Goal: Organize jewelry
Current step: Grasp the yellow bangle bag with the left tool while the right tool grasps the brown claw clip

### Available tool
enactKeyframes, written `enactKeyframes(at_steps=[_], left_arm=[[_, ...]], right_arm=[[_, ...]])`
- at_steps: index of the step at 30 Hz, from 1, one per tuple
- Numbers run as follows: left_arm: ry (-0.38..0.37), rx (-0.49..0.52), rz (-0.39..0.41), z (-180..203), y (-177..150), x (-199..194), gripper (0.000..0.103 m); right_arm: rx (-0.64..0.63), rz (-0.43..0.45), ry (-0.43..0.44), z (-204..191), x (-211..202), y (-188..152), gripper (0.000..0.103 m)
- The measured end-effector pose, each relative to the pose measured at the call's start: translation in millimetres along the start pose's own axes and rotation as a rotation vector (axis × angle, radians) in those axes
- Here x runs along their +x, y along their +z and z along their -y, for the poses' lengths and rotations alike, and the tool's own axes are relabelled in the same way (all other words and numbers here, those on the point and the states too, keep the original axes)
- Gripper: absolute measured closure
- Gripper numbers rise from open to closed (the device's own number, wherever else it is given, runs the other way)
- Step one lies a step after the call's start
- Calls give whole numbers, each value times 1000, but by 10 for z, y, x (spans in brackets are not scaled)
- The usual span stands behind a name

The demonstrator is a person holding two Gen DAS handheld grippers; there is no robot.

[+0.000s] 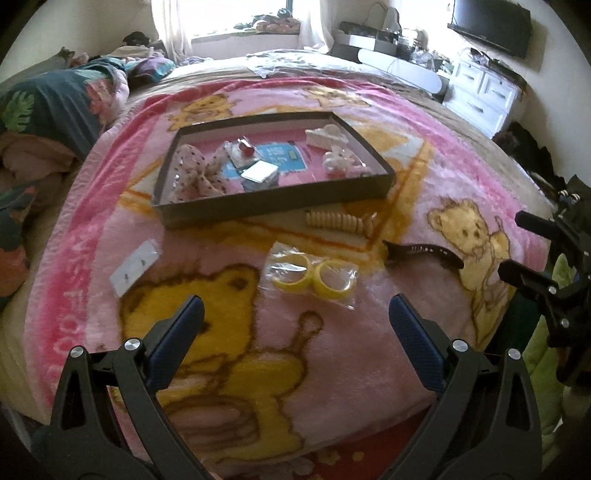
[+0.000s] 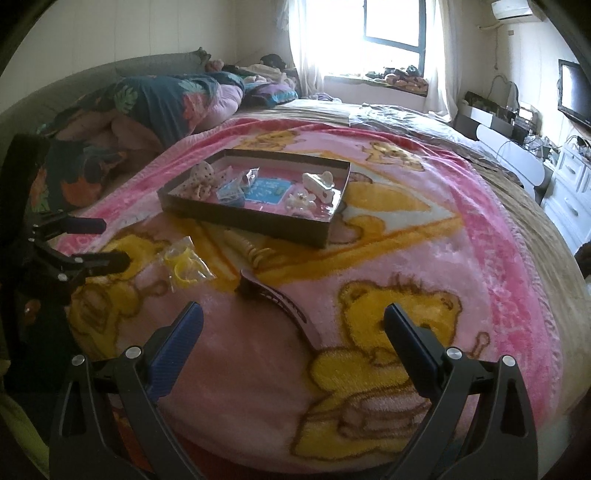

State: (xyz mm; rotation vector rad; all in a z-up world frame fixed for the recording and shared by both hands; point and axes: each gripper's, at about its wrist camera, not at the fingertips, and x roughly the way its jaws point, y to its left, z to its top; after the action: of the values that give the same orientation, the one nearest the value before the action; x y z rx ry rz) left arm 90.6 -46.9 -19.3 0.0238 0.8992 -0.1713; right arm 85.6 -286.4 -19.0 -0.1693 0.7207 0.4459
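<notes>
A dark shallow box lies on the pink bear blanket and holds hair bows, clips and small packets. In front of it lie a cream hair clip, a clear bag with two yellow bangles, a black hair clip and a white earring card. My left gripper is open and empty just short of the bangles bag. My right gripper is open and empty over the black clip's near end.
The pink blanket covers a bed. Crumpled bedding and pillows lie at the far left. A white dresser and a television stand at the right, beyond the bed edge.
</notes>
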Motion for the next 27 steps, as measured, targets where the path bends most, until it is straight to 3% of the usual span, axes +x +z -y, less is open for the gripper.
enactKeyframes(at_steps=[17,19,23,27], left_arm=[[-20,-6,-61,-39,-7,494,9],[-22,-9,-76,-36,-8,551,9],[-46,-12,-97,-22,8,645,9],[-52,-4,-107,8,31,741,9]], right_arm=[[-106,-145,-41,19,716,24,8],[-121,-174,-34,20,819,23,19],[-152,-217,-26,-2,988,-6,29],[-135,-238,30,-3,1061,-35,54]])
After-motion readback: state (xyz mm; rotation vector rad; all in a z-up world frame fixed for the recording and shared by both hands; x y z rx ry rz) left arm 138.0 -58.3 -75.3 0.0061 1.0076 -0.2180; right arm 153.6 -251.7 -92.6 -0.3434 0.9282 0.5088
